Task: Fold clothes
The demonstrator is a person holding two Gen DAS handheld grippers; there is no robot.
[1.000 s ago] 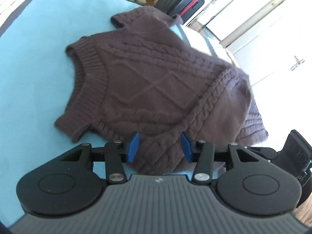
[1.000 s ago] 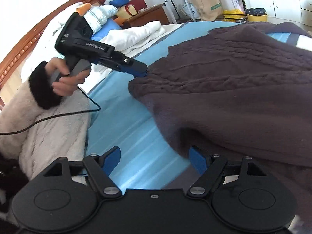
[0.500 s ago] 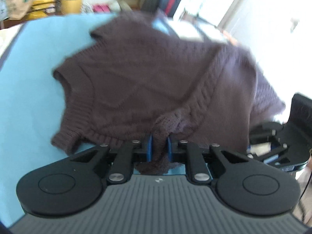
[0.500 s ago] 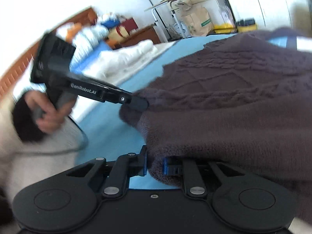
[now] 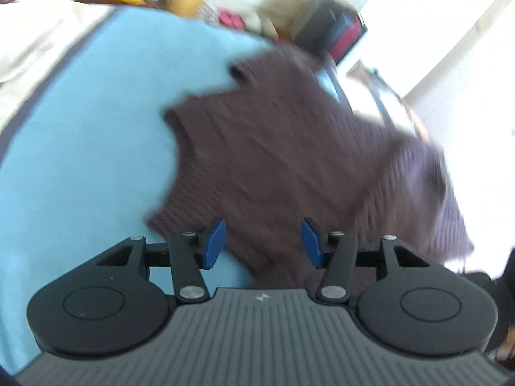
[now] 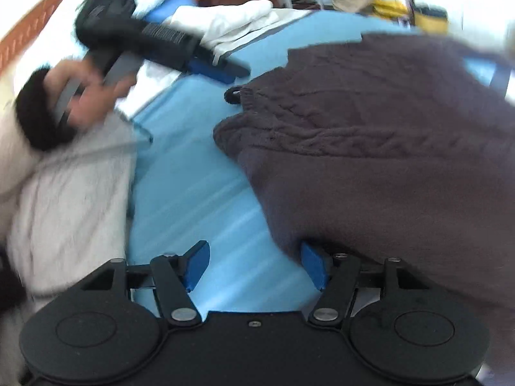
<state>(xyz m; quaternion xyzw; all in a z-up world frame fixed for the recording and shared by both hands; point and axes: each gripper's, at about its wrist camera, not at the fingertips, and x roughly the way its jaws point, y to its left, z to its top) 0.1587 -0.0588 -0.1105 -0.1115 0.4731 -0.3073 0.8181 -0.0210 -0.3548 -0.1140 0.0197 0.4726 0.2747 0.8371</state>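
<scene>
A dark brown cable-knit sweater (image 5: 289, 160) lies spread on a bed covered with a light blue sheet (image 5: 80, 177). In the left wrist view it stretches from just in front of the camera toward the far right, its ribbed edge curving along the left side and one corner reaching the far end of the sheet.

The left tongs (image 5: 262, 241) are opening; their blue pads stand apart, with the near edge of the sweater lying between them, and neither pad presses on the knit.

The right tongs (image 6: 256, 265) are opening too. Mostly bare blue sheet shows between the pads, and the sweater's near edge drapes over the right pad without being pinched.

In the right wrist view a hand (image 6: 87, 103) at the far left holds the left tool above the sheet, its tip just beside the sweater's far left corner. White bedding (image 6: 225, 22) lies crumpled at the far side.
</scene>
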